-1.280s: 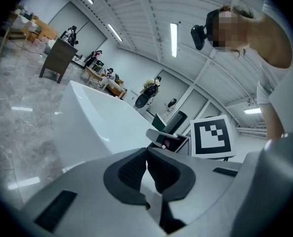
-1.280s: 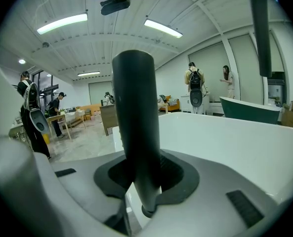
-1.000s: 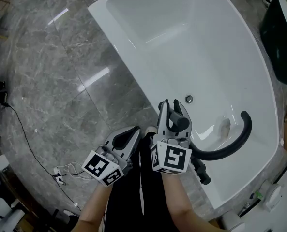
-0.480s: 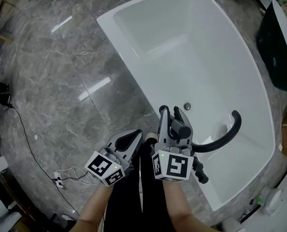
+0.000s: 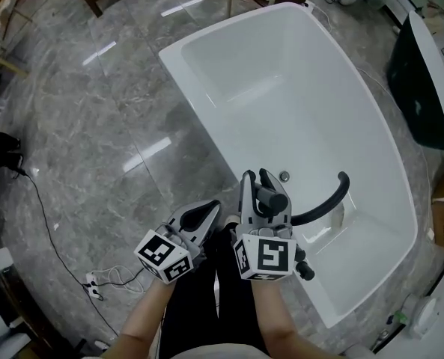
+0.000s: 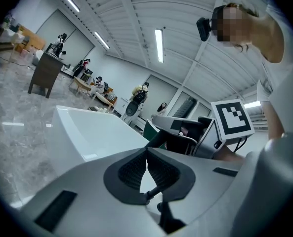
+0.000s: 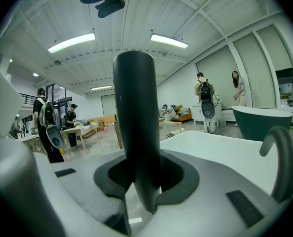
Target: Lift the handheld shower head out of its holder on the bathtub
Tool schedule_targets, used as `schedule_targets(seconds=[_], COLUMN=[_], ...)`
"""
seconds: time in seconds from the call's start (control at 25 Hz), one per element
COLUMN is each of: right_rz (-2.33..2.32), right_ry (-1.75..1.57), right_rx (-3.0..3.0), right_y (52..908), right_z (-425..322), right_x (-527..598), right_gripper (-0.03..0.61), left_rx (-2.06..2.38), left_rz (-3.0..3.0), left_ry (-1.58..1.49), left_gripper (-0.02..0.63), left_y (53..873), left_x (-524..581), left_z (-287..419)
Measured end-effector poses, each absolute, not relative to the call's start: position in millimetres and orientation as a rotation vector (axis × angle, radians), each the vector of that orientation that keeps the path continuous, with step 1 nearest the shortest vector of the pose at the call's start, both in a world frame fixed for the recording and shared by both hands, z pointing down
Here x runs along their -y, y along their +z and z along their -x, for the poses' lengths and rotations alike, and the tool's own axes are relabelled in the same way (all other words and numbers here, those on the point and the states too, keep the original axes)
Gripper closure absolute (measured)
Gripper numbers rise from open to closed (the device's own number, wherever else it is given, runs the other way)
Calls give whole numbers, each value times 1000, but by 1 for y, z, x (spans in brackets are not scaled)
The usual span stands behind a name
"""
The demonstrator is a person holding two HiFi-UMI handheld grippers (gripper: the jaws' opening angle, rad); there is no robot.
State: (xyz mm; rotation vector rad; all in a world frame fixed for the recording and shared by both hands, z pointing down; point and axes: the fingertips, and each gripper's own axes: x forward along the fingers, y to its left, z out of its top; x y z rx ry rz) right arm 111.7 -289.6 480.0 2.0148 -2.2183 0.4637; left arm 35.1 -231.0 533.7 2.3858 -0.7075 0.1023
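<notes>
The right gripper point(image 5: 260, 189) squeezes the dark shower head point(image 7: 135, 132), up above the white bathtub point(image 5: 304, 103) edge; its hose point(image 5: 332, 199) curves into the tub; the left gripper point(image 5: 207, 209) is pinched closed on nothing.

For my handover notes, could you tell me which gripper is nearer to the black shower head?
Right. The right gripper is shut on the shower head, which stands upright between its jaws. The left gripper sits beside it to the left, shut, empty, not touching it.
</notes>
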Motion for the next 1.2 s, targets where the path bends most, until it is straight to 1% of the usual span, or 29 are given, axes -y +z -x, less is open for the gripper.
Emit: schedule_targets(seconds=[0.36, 0.76, 1.2], right_rz=[-1923, -1832, -1758], right_ry=[479, 450, 414], right_rx=[2320, 2381, 2486], right_y=[424, 379, 332], right_z=[-103, -105, -89], right_x=[278, 269, 273], right_gripper=[471, 470, 471], left_rx=[698, 743, 856], left_rz=[-2430, -2434, -2500], left_ry=[85, 67, -18], left_gripper=[601, 601, 601], left_y=[479, 442, 397], left_x=[225, 211, 231], left_z=[-41, -39, -14])
